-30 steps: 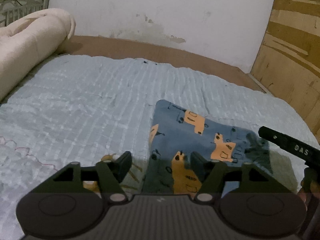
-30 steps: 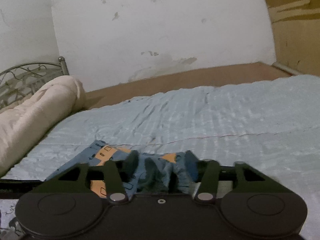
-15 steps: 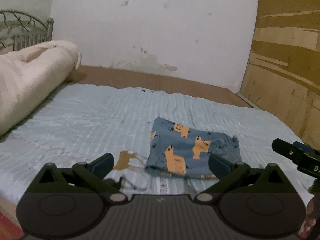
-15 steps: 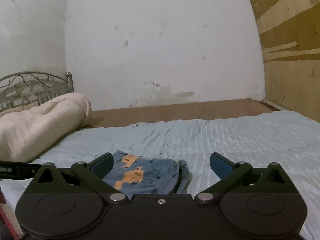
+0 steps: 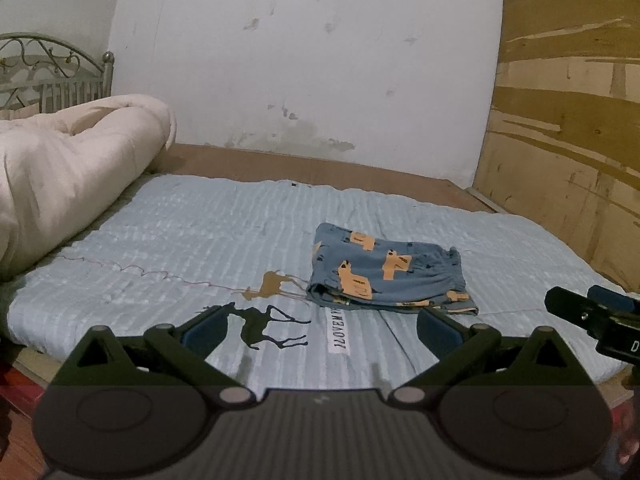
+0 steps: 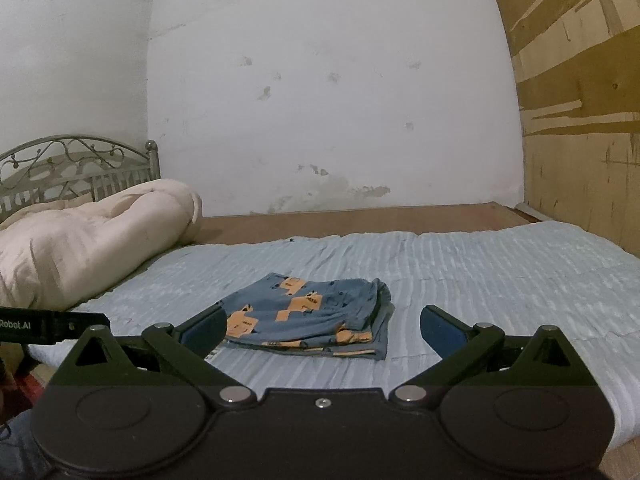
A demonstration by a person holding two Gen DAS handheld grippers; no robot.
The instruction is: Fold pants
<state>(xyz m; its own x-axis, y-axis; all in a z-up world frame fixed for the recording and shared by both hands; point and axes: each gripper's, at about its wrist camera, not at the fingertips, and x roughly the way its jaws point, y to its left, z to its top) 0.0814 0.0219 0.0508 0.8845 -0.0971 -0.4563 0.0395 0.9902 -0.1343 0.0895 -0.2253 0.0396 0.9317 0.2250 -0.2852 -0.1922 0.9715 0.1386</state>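
From the left wrist, the blue cotton pants with orange truck prints (image 5: 386,272) lie folded into a compact rectangle at one o'clock on the pale blue ribbed bedspread (image 5: 192,236); the left gripper (image 5: 320,326) hangs jaws apart, holding nothing. From the right wrist, the pants (image 6: 308,312) sit at twelve o'clock, apparently finished, beyond the right gripper (image 6: 322,326), jaws spread and empty.

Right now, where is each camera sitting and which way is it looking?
Left wrist: on the left hand-held gripper, open, facing the bed with the folded pants ahead to its right; the right hand-held gripper's tip shows at the right edge.
Right wrist: on the right hand-held gripper, open, pants ahead to its left.
Shared: pants, rolled quilt, blue bedspread.
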